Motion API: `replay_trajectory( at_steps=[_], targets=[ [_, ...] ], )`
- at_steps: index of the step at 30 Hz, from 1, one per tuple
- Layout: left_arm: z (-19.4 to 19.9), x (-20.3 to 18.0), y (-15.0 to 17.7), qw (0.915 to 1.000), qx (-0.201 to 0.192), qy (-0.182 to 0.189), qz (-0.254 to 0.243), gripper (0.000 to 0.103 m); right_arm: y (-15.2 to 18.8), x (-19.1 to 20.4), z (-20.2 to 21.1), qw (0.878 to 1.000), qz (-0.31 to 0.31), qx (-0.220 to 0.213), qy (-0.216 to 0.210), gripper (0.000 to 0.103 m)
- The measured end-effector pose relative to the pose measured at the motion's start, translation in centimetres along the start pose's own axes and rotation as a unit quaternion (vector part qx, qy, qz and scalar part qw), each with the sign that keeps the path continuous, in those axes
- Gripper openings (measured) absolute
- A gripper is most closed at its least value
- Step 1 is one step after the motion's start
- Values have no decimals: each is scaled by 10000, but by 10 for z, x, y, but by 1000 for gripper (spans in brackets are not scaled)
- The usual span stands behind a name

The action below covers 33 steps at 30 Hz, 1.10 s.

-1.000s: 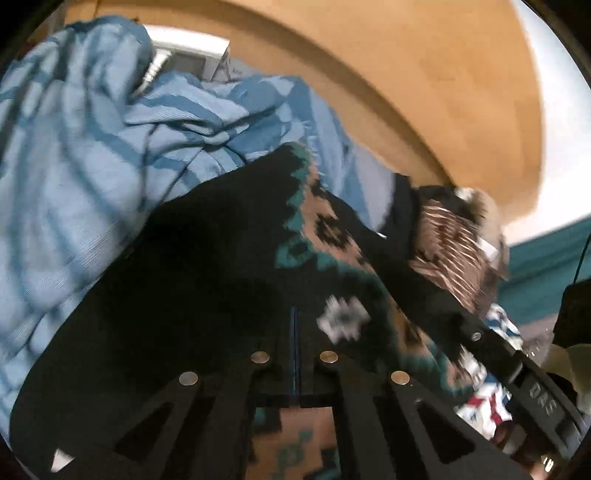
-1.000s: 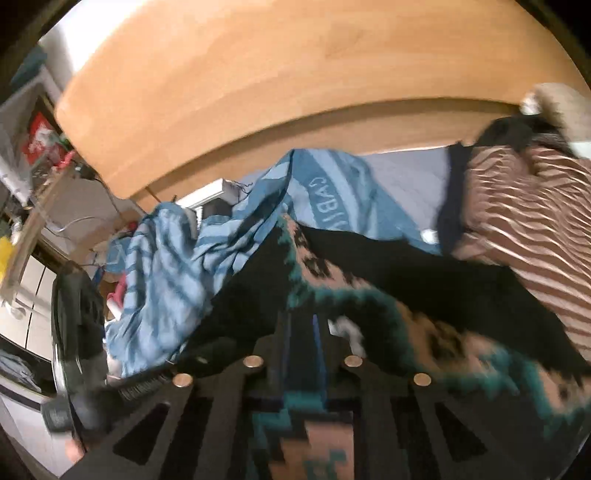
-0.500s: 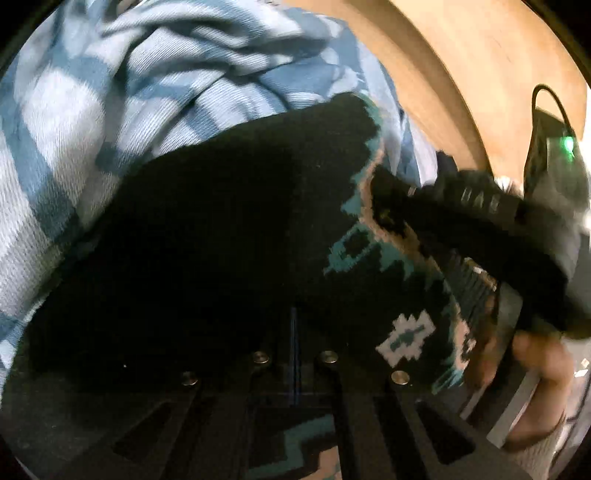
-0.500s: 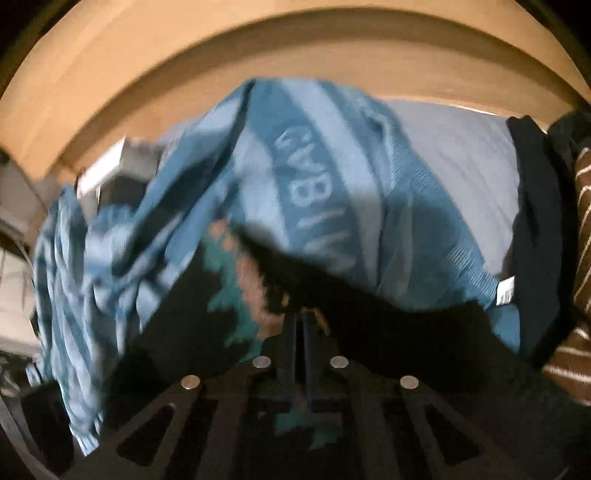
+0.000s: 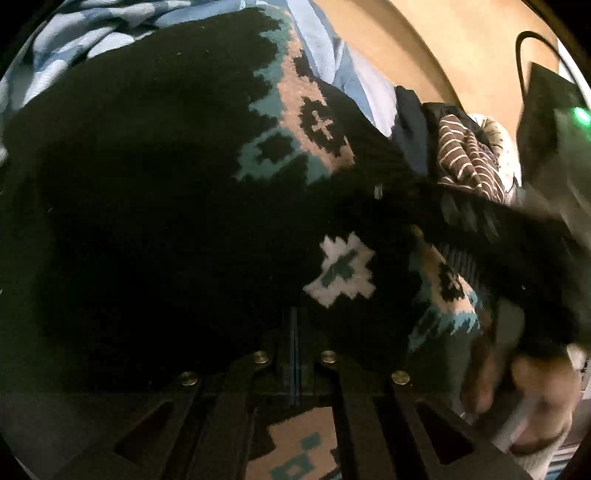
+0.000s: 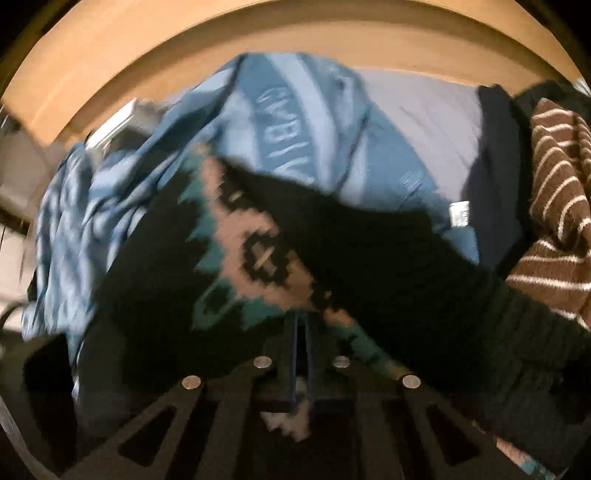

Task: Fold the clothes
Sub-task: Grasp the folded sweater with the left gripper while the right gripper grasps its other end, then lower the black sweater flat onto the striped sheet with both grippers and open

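Note:
A black knit sweater (image 5: 155, 206) with teal, tan and white patterning fills the left wrist view and lies over a pile of clothes. My left gripper (image 5: 294, 332) is shut on its fabric, with cloth running under the fingers. In the right wrist view the same black sweater (image 6: 369, 258) drapes over a blue striped garment (image 6: 288, 122). My right gripper (image 6: 301, 339) is shut on a fold of the sweater. The right gripper's black body (image 5: 517, 251) and the hand (image 5: 532, 398) holding it show at the right of the left wrist view.
A brown sweater with white stripes (image 6: 557, 206) lies at the right, also seen as a brown striped heap (image 5: 469, 158). A pale lilac sheet (image 6: 424, 125) lies behind the blue garment. A curved wooden board (image 6: 258, 33) runs along the back. A dark device with a green light (image 5: 580, 114) sits at far right.
Both grippers have sunk toward the pile with the black sweater in them. The sweater now covers more of the blue garment. The right gripper and hand came closer in the left wrist view.

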<state>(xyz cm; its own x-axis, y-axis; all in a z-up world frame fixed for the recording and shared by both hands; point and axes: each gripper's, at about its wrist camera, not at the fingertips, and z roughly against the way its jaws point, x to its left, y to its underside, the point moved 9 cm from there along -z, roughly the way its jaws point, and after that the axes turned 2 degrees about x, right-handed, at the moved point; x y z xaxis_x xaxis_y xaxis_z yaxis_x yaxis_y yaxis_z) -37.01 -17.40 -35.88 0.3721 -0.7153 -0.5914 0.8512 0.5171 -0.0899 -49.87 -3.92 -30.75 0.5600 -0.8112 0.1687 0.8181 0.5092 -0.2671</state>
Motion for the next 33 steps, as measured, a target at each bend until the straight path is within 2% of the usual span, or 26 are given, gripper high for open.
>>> replay_trajectory(
  at_steps=[4, 5, 8, 10, 11, 13, 16, 18, 20, 21, 23, 25, 29, 33],
  targets=[
    [10, 0, 5, 9999, -71, 79, 40, 0, -7, -3, 20, 9991, -228, -348, -58, 4],
    [13, 2, 6, 9999, -90, 84, 44, 0, -4, 1, 29, 9989, -187, -404, -114, 10],
    [8, 6, 4, 9999, -81, 8, 68, 0, 17, 16, 49, 9990, 102, -361, -231, 11],
    [2, 6, 4, 9999, -25, -27, 111, 0, 36, 18, 44, 9998, 166, -72, -59, 11],
    [5, 6, 9, 9999, -9, -24, 107, 0, 43, 12, 40, 9998, 138, 27, 166, 11],
    [15, 4, 22, 10000, 10, 8, 70, 0, 48, -3, 38, 9982, -20, -86, 590, 9],
    [41, -2, 43, 9998, -142, 34, -94, 0, 52, -21, 55, 9964, -465, -491, 506, 11],
    [63, -7, 58, 9987, -368, -94, -341, 0, 68, -9, 83, 9951, -652, -746, 50, 14],
    [90, -16, 77, 9935, -681, -367, -836, 0, 93, 9, 118, 9909, -722, -1075, -380, 19],
    [105, -21, 90, 9887, -849, -545, -1106, 0, 104, 21, 134, 9889, -723, -1205, -475, 31],
    [132, -31, 116, 9768, -1145, -904, -1569, 0, 131, 45, 158, 9881, -685, -1320, -380, 39],
    [155, -36, 146, 9691, -1274, -1145, -1776, 0, 181, 48, 180, 9890, -795, -1219, -270, 39],
    [181, -40, 197, 9660, -1278, -1182, -1911, 0, 272, 42, 190, 9851, -1402, -934, -348, 47],
    [193, -44, 225, 9495, -1562, -1796, -2045, 0, 342, 27, 179, 9799, -1849, -713, -222, 47]
  ],
)
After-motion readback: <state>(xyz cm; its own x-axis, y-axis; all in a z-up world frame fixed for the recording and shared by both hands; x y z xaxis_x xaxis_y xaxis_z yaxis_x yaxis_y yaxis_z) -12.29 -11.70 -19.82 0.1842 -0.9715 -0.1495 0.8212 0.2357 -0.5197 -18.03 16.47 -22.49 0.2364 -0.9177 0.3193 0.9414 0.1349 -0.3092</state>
